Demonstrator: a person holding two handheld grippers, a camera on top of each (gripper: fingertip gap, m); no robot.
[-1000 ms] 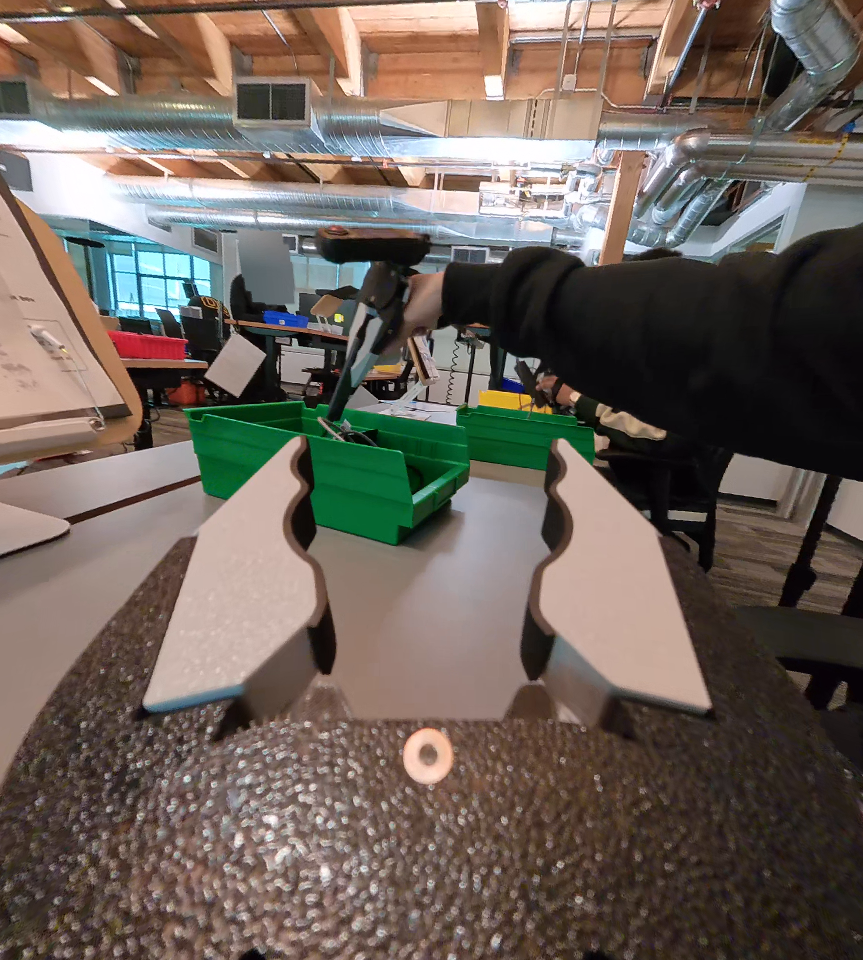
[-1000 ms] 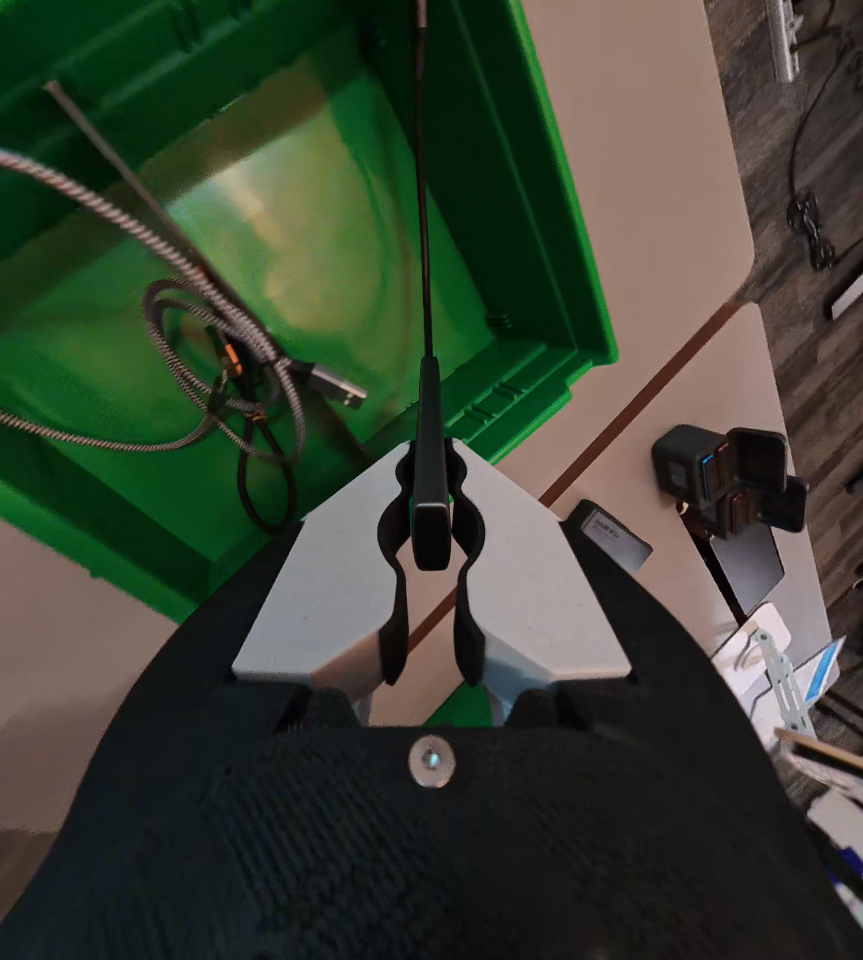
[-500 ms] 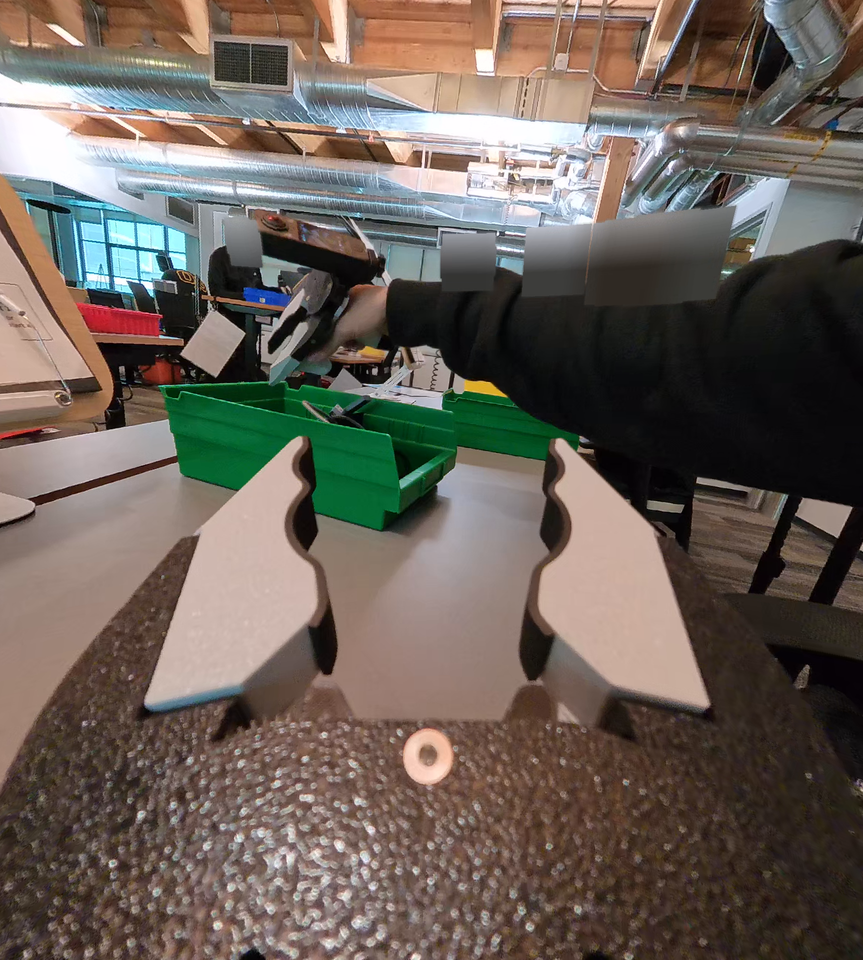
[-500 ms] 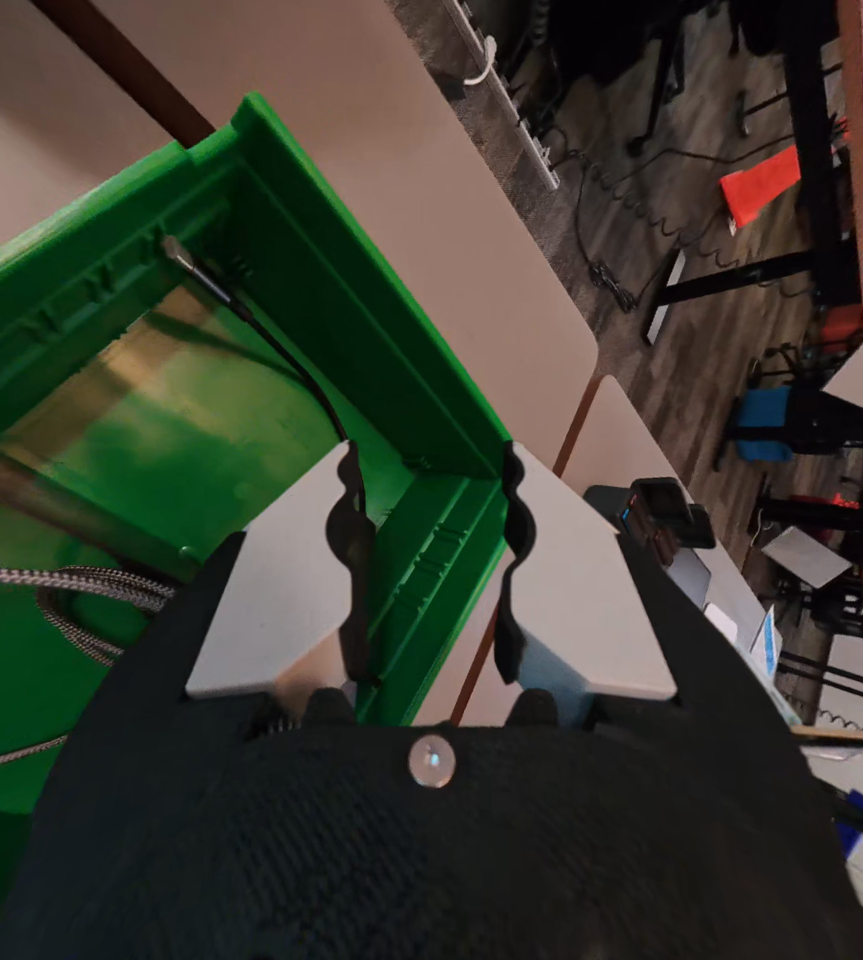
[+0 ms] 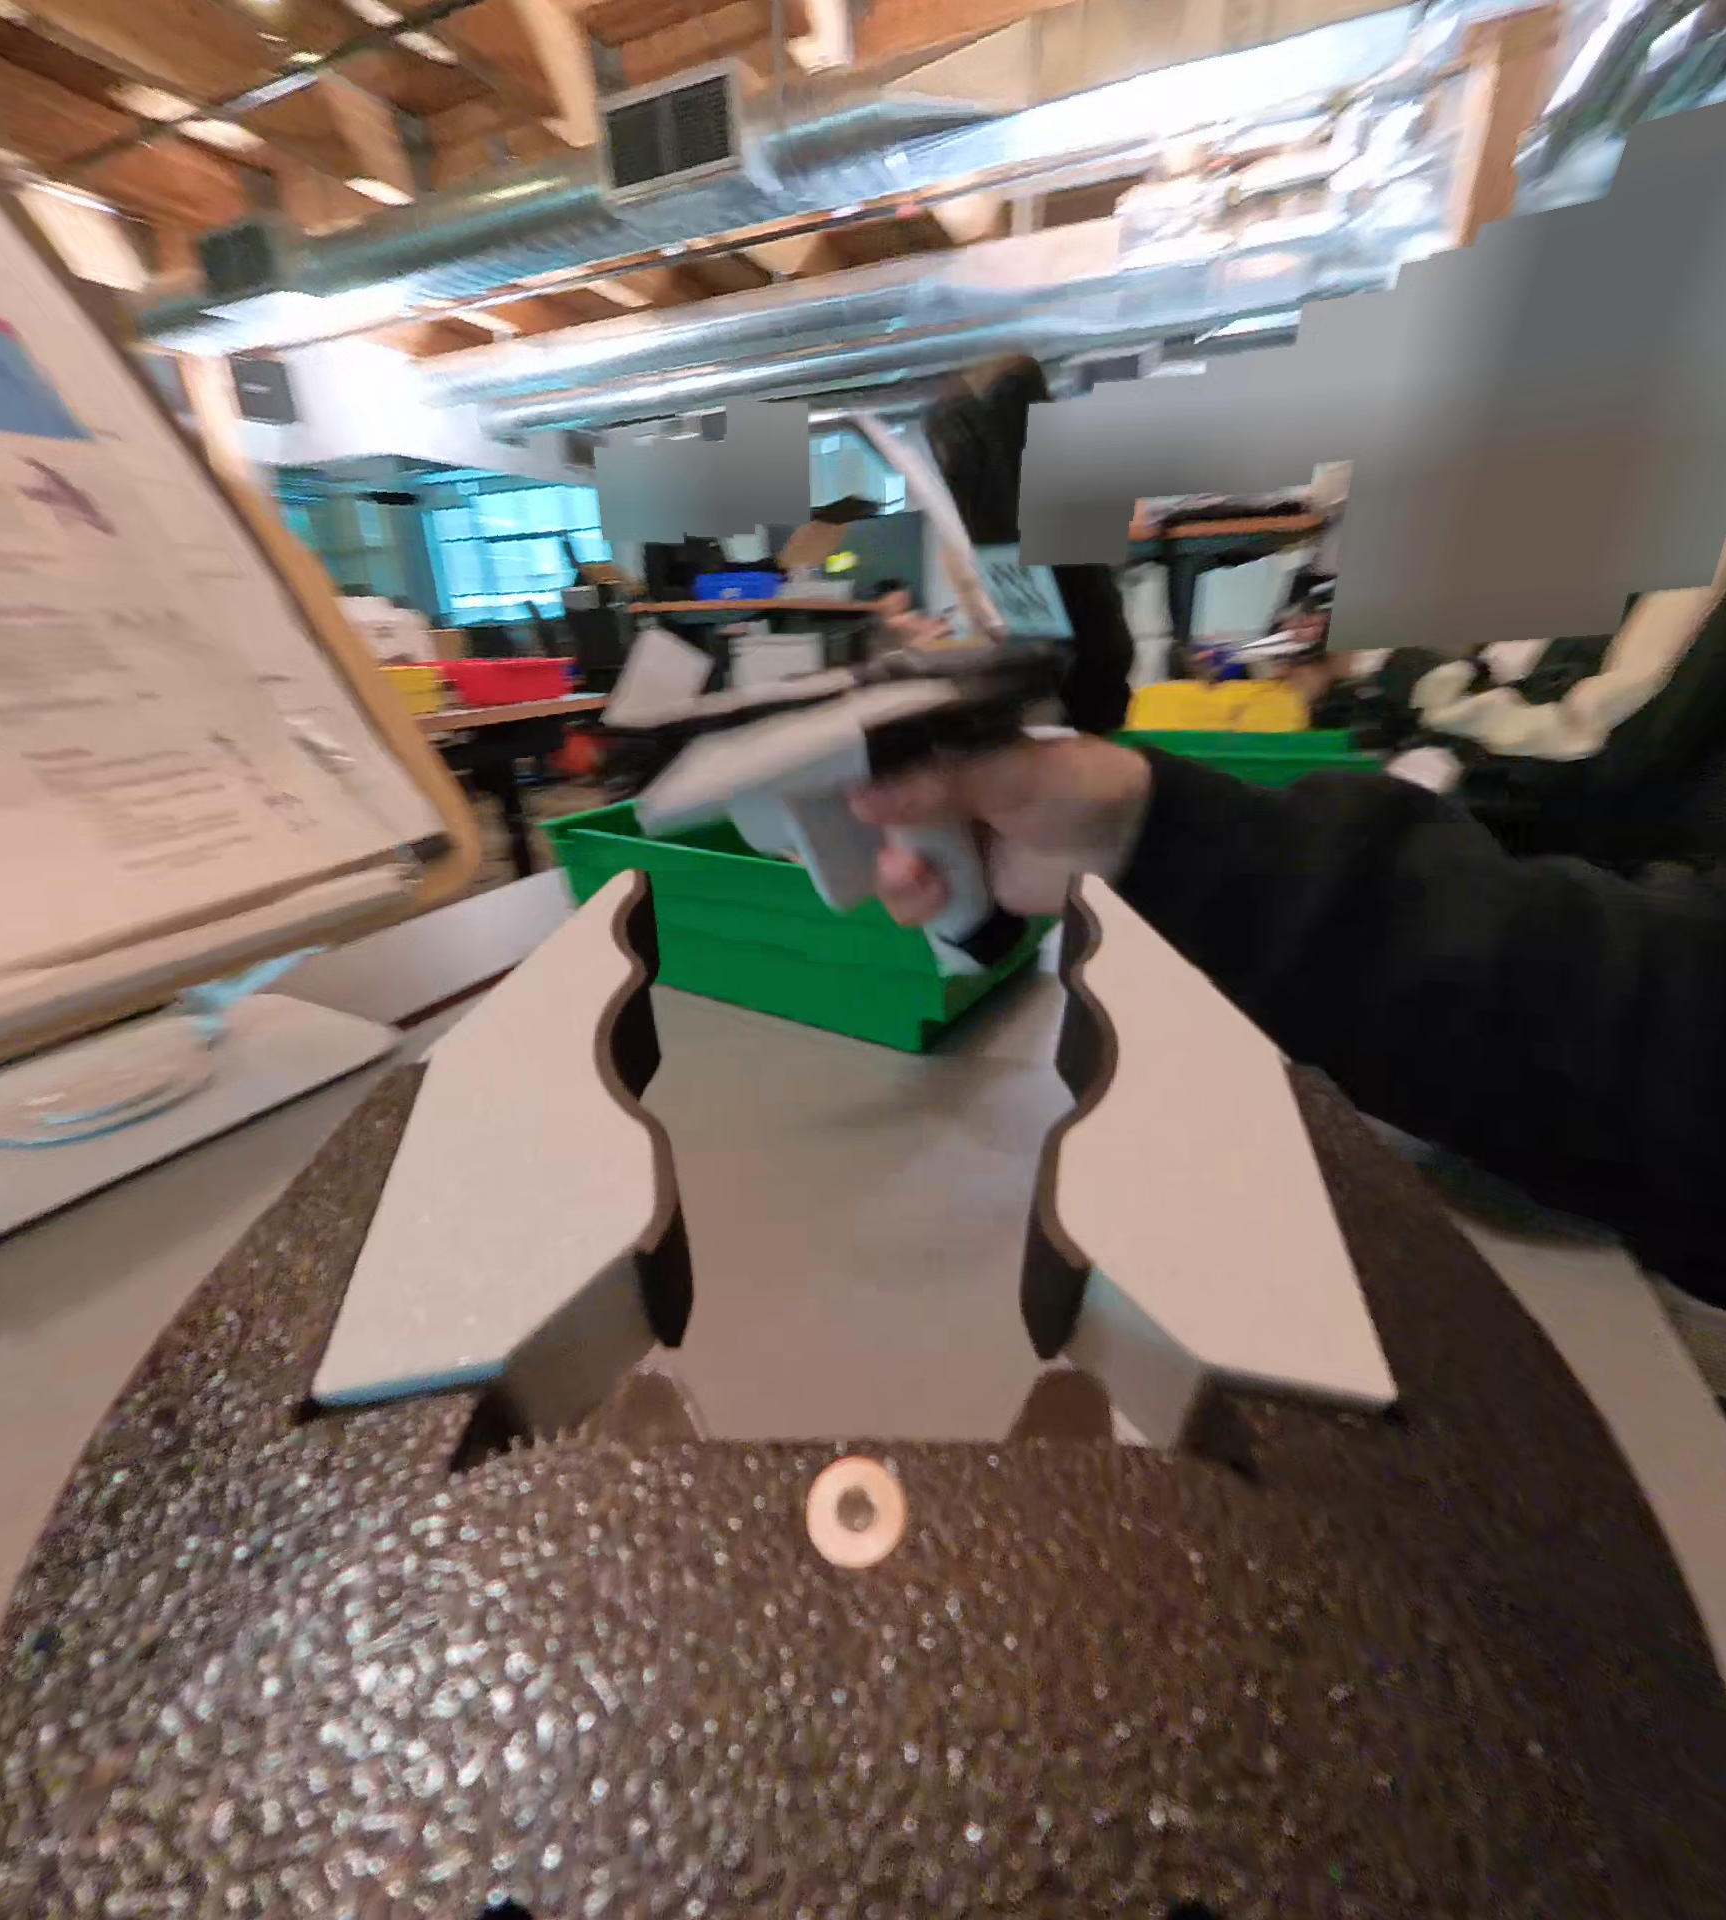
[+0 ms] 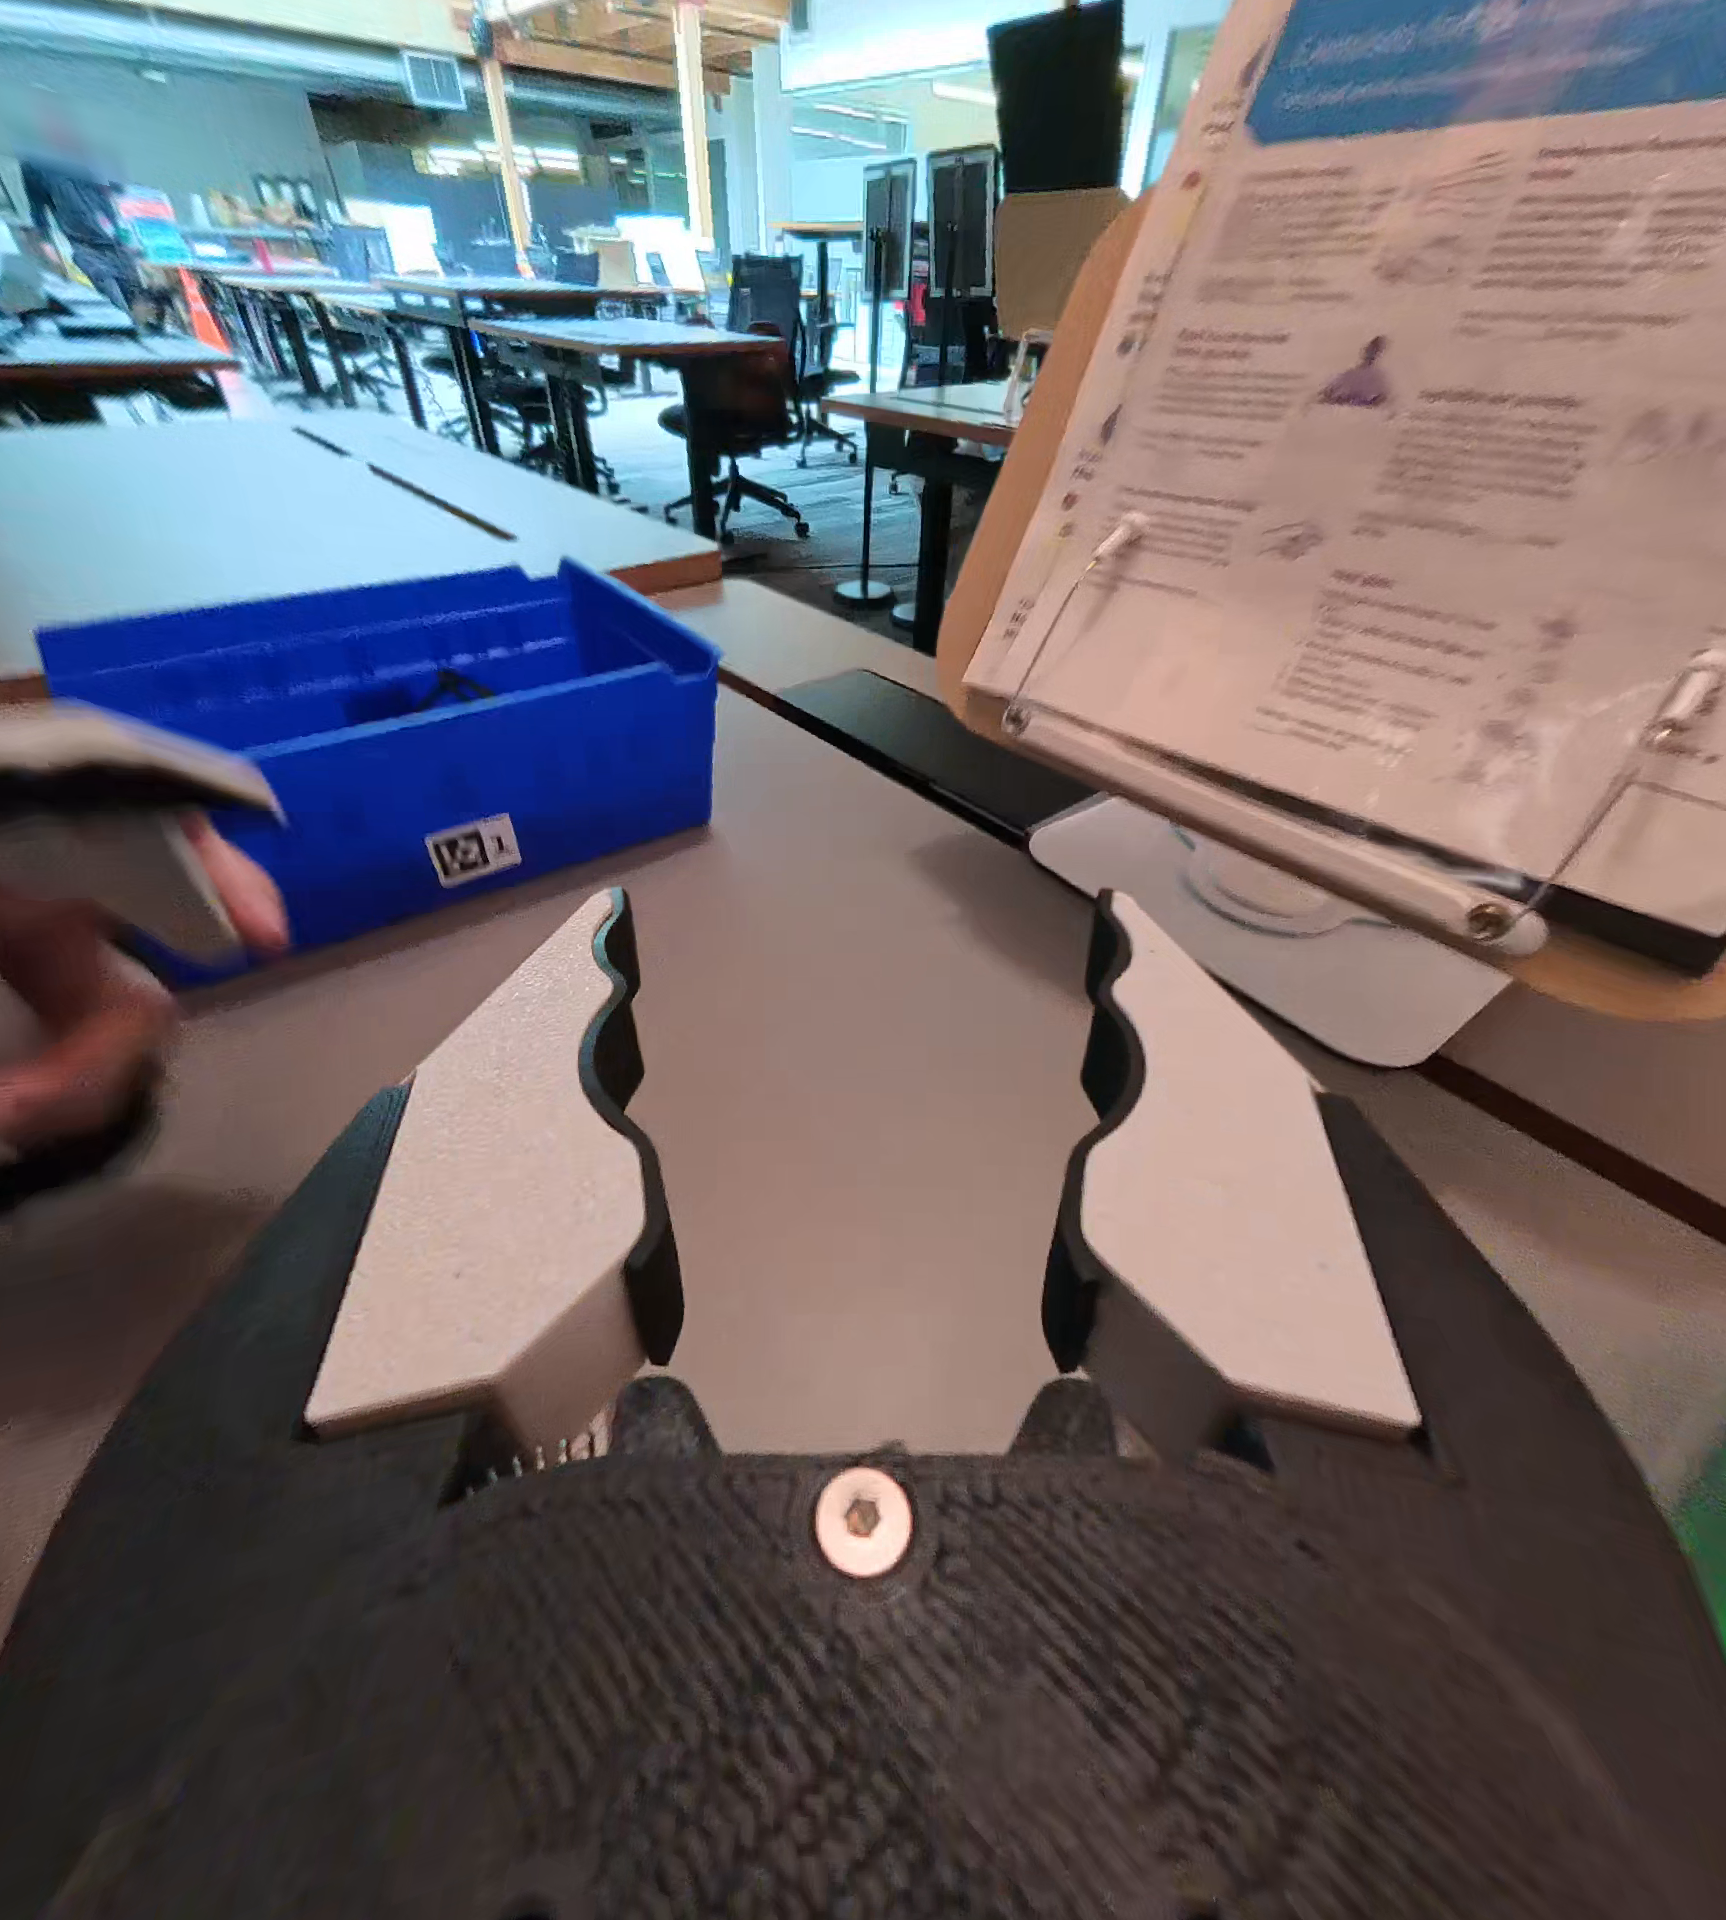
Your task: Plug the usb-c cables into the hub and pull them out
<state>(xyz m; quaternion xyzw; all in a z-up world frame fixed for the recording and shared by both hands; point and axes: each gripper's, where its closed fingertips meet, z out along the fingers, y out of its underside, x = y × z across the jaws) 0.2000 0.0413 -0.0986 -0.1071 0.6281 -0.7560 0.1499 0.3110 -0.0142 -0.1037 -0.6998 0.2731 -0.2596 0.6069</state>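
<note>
The right gripper [image 6: 864, 1049] has swung up out of the green bin [image 5: 797, 935], letting the cable go; it's sitting spread and empty over the surface [image 6: 838, 935]. The left gripper [image 5: 854, 1049] is gaping too. Cables and hub aren't showing, the hand [image 5: 1020, 831] is blocking the bin, and everything's blurring.

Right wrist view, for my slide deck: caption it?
Open right gripper over bare table, blue bin and document stand ahead.
</note>
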